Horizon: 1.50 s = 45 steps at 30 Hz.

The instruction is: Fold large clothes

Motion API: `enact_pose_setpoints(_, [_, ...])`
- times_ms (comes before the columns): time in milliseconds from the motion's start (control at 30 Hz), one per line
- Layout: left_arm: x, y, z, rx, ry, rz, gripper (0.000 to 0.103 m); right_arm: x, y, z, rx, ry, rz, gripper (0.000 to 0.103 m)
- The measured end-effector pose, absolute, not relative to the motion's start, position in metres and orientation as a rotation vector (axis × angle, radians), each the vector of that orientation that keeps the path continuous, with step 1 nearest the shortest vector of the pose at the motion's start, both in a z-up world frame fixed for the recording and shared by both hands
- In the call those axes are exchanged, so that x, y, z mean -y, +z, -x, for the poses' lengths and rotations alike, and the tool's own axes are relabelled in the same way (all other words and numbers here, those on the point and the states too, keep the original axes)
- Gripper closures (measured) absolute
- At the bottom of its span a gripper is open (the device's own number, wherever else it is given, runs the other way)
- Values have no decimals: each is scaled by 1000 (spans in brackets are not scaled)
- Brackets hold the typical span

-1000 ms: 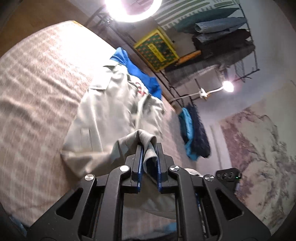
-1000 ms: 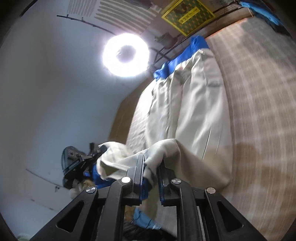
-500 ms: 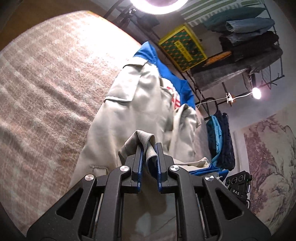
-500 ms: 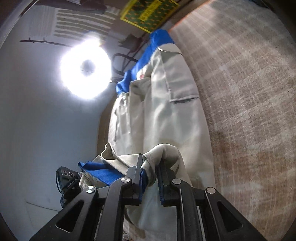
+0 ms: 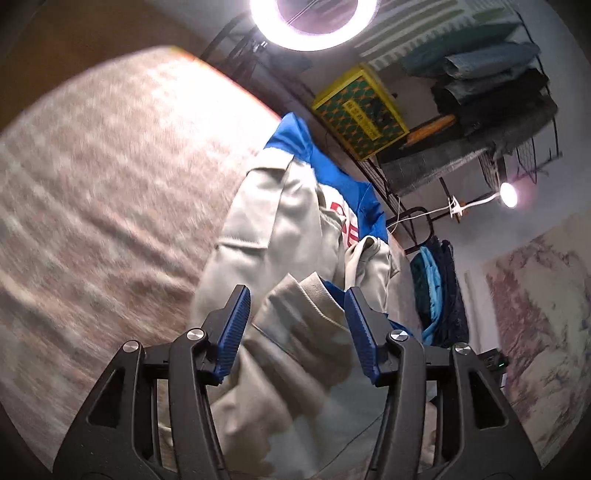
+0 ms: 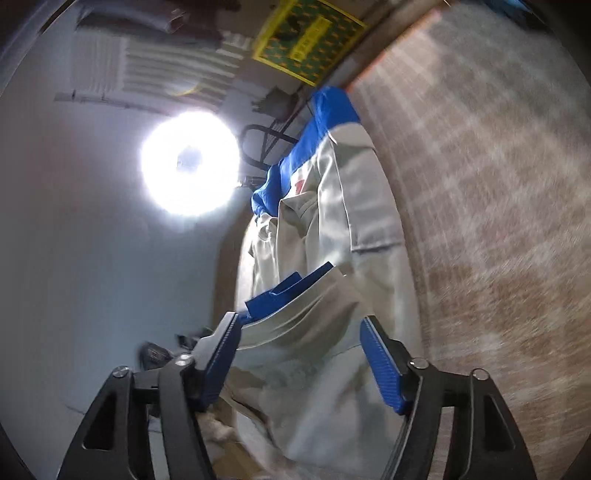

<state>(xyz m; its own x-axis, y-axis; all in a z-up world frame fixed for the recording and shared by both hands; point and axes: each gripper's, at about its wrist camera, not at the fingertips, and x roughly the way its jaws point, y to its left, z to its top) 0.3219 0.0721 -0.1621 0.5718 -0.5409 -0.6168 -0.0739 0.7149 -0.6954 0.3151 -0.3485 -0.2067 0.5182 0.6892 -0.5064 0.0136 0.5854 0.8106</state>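
Observation:
A large beige jacket with blue collar and lining (image 5: 280, 225) lies on a beige checked bed cover (image 5: 110, 192). It also shows in the right wrist view (image 6: 343, 229). My left gripper (image 5: 297, 325) is open, and the jacket's ribbed hem lies loose between its blue pads (image 5: 232, 328). My right gripper (image 6: 301, 354) is open too, with the folded-over hem and a strip of blue lining (image 6: 291, 288) between its pads. The lower part of the jacket is folded up over its body.
A ring light (image 5: 314, 18) shines beyond the bed. A yellow-green box (image 5: 358, 110) and a wire rack of folded clothes (image 5: 491, 92) stand behind the bed. Dark and blue garments (image 5: 436, 291) hang at the right. The bed cover (image 6: 498, 184) stretches to the right.
Both grippers were shut on the jacket's hem and carried it forward over the jacket. Now both have opened and the hem lies released between the pads.

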Motion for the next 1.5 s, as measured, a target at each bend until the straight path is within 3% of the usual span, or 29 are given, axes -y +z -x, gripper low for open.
enact_pose_setpoints(67, [-71, -162, -316, -949, -321, 689, 49, 343, -201, -309, -963, 468, -752, 47])
enact_pose_setpoints(233, [-59, -181, -301, -1054, -396, 586, 50, 334, -210, -298, -1004, 449, -544, 52])
enact_pose_setpoints(700, [-57, -205, -299, -1127, -428, 583, 51, 317, -233, -289, -1087, 469, -379, 48])
enact_pose_setpoints(767, [-56, -204, -298, -1131, -434, 585, 66, 319, -233, -287, -1086, 480, -393, 64])
enact_pose_setpoints(833, [-56, -205, -298, -1132, -457, 615, 88, 314, -233, -288, -1088, 504, -398, 72])
enact_pose_setpoints(933, [-53, -197, -293, -1098, -464, 598, 99, 310, -227, -281, -1064, 513, -360, 85])
enact_pose_setpoints(1067, [-56, -180, -279, -1065, -445, 614, 102, 303, -216, -271, -1034, 510, -354, 97])
enact_pose_setpoints(1200, [-69, -162, -269, -1033, -328, 558, 102, 312, -193, -249, -972, 511, -395, 99])
enact_pose_setpoints(1500, [-48, -203, -297, -1092, -197, 432, 102, 304, -221, -283, -1016, 383, -295, 100])
